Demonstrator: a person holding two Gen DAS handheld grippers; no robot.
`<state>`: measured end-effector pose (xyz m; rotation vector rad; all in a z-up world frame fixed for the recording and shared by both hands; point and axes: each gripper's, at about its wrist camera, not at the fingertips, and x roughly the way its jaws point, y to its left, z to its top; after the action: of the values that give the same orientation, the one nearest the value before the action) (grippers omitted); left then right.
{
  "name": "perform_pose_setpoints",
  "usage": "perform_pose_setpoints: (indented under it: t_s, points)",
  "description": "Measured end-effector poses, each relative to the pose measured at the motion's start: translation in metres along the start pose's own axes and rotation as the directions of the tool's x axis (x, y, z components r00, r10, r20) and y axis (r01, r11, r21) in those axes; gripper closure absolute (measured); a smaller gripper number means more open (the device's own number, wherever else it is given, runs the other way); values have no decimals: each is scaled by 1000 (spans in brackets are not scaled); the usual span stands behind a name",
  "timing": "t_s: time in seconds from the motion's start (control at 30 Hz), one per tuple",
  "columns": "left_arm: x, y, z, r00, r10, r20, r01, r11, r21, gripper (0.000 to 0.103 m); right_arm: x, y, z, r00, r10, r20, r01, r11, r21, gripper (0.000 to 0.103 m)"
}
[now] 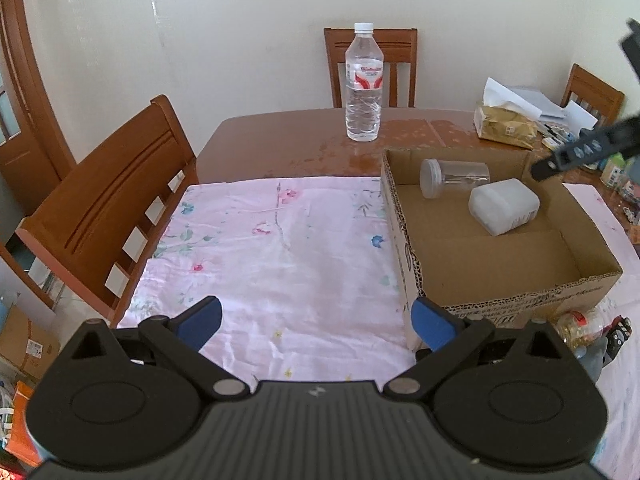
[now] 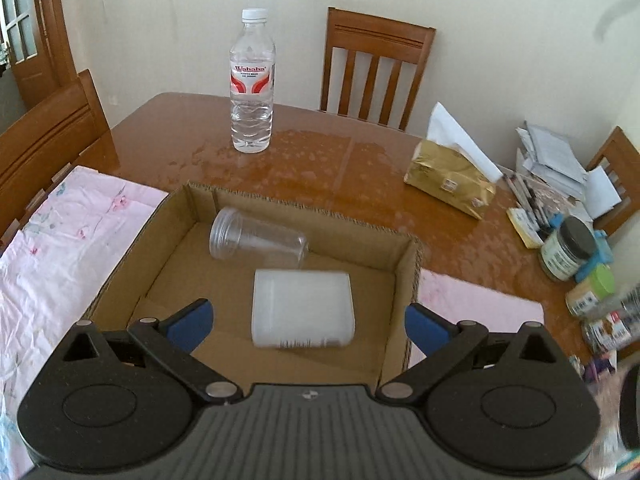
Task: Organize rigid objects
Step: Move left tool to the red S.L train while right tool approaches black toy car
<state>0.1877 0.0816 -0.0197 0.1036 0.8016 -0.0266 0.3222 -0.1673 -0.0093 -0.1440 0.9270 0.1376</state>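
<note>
- Cardboard box (image 2: 404, 276), open-topped, sits on a wooden dining table (image 2: 168, 136), with a pink floral cloth (image 1: 280, 248) spread under it and to its left.
- Inside the box, a clear plastic jar (image 2: 256, 240) lies on its side near the far wall, its ribbed mouth turned to the left in the right wrist view.
- Just in front of the jar, a white translucent squarish container (image 2: 302, 308) lies on the box floor; its outline is blurred in the right wrist view, and whether it touches the jar I cannot tell.
- Right gripper (image 2: 308, 322) hangs over the near part of the box, its jaws spread as wide as they go; the blue pads (image 2: 192, 322) stand clear on either side of the white container and press on nothing.
- Left gripper (image 1: 316, 322) is over the pink cloth, just left of the box's near corner, jaws also wide and empty.
- From the left wrist view, one dark finger of the right gripper shows at the right edge, above the box's far right corner.
- Water bottle (image 2: 252, 80) with a white cap and a red-and-white label stands upright on the bare wood beyond the box, well apart from it.
- Gold tissue pack (image 2: 448, 180) with a white tissue sticking up lies to the right of the box; beyond it are loose papers (image 2: 552, 156), pens and several small jars (image 2: 568, 252) at the table's right edge.
- Wooden chairs (image 2: 376, 64) stand around the table.
</note>
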Motion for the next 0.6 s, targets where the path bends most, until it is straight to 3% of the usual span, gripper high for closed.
perform_pose_setpoints:
  t_s: [0.33,0.6]
  points:
    - [3,3,-6,998,-65,0,65,997,47,2,-44,-5,-64,996,-88,-17,89,989,121,0]
    - [8,5,-21,990,-136,-36,139,984,111,2,-49,-14,-126,979,-167,-116,195,937,290,0]
